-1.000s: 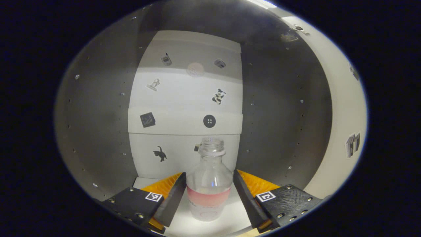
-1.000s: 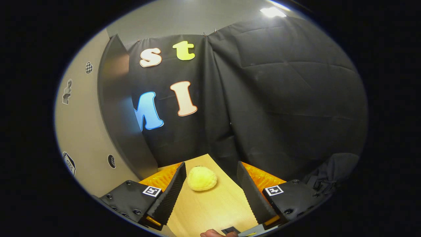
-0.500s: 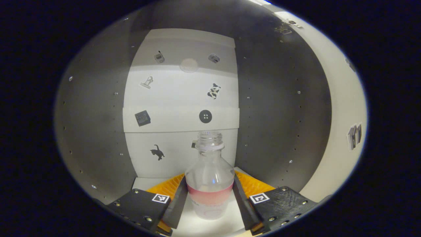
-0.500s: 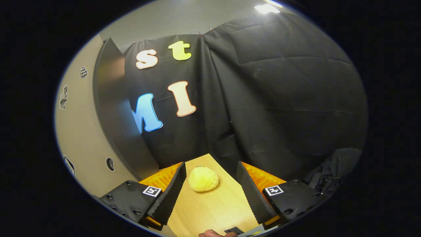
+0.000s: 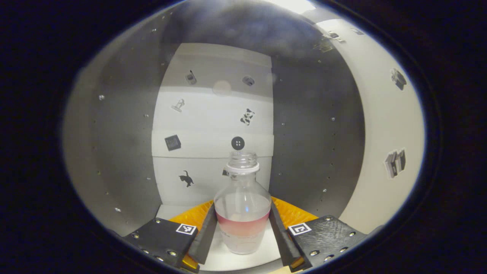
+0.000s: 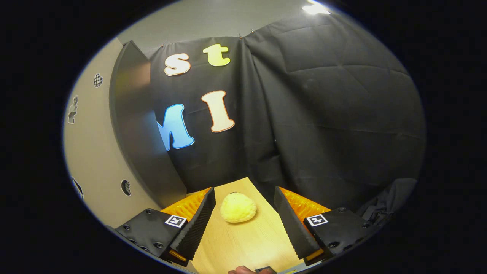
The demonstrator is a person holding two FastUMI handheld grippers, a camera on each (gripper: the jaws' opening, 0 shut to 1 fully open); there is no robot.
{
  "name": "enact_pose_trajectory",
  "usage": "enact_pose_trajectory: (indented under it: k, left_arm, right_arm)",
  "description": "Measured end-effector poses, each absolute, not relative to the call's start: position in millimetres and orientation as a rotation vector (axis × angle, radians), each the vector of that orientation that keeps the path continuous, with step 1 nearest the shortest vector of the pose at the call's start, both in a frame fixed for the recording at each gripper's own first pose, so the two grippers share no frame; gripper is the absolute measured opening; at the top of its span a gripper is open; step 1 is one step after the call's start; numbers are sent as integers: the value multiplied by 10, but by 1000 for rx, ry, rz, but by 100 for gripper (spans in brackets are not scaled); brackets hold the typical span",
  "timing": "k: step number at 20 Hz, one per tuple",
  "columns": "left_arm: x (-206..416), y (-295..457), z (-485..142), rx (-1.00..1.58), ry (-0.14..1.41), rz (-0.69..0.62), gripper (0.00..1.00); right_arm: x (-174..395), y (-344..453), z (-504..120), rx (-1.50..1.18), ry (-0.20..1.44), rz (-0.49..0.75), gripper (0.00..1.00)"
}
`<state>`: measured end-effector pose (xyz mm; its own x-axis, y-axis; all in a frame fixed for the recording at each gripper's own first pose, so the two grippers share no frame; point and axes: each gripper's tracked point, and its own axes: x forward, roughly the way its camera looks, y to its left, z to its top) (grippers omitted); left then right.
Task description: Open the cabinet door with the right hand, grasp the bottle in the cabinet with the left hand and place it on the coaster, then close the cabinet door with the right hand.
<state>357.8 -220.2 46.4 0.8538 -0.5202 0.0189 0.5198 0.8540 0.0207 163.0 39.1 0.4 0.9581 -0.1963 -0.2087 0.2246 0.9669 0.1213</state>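
Left gripper view looks into the open cabinet (image 5: 125,152), where one clear bottle (image 5: 242,213) stands upright on the white floor of the compartment at the lower middle of the frame. It has no cap, and one pink band runs around its lower body. The left hand-held gripper (image 5: 242,232) has its two fingers (image 5: 205,236) closed against the bottle's sides, one on each flank at the height of the pink band, so it is clamped on the bottle. Behind the bottle, the white back panel (image 5: 213,125) carries seven small stickers that can be counted, among them a cat, a button and a cow-patterned one; an eighth shape is partly hidden by the bottle's neck. The cream door (image 5: 384,125) curves down the right of the frame with more stickers on it.

Right gripper view shows the right hand-held gripper (image 6: 243,224) at the bottom of the frame with its two fingers spread well apart and nothing between them. One yellow fuzzy round item (image 6: 238,207) lies on the wooden bench (image 6: 243,247) ahead, in the gap between the fingers but not touching either. The door's dark edge (image 6: 133,125) rises at the left of the frame. One fingertip of a person (image 6: 240,270) peeks in at the bottom edge.
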Motion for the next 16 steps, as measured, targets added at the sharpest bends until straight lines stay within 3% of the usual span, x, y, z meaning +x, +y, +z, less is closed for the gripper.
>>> enact_pose_trajectory:
  k: [6,16]
  left_arm:
    - [2969,-1870,730,18,-95,-551,70]
    - [1701,-965,650,46,-81,-512,70]
  right_arm:
    - [1513,572,38,137,143,-185,98]
    - [755,863,113,119,111,-160,98]
